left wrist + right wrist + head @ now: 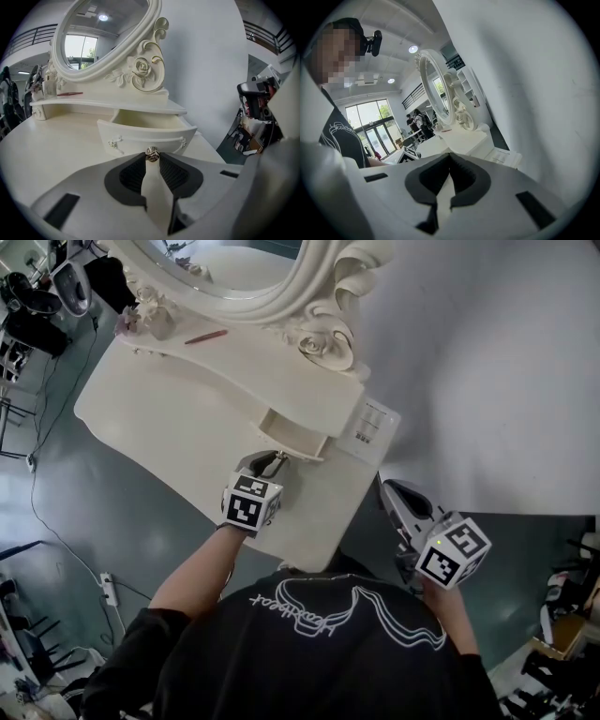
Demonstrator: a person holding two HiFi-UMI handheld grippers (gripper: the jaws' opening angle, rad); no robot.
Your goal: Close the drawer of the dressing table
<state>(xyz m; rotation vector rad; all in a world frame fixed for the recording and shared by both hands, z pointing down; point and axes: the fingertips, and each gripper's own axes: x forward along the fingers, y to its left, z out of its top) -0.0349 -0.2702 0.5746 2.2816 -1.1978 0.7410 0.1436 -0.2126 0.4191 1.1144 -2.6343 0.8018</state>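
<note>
Pinching with the left tool the small knob of the drawer, pulled out below the mirror, cropped at the top, on the table. Holding the right tool closed, empty, off the table's right edge.

A cream dressing table is shown mid-frame. A red pen is laid on its raised shelf, upper left; a printed sheet lies right of centre.
</note>
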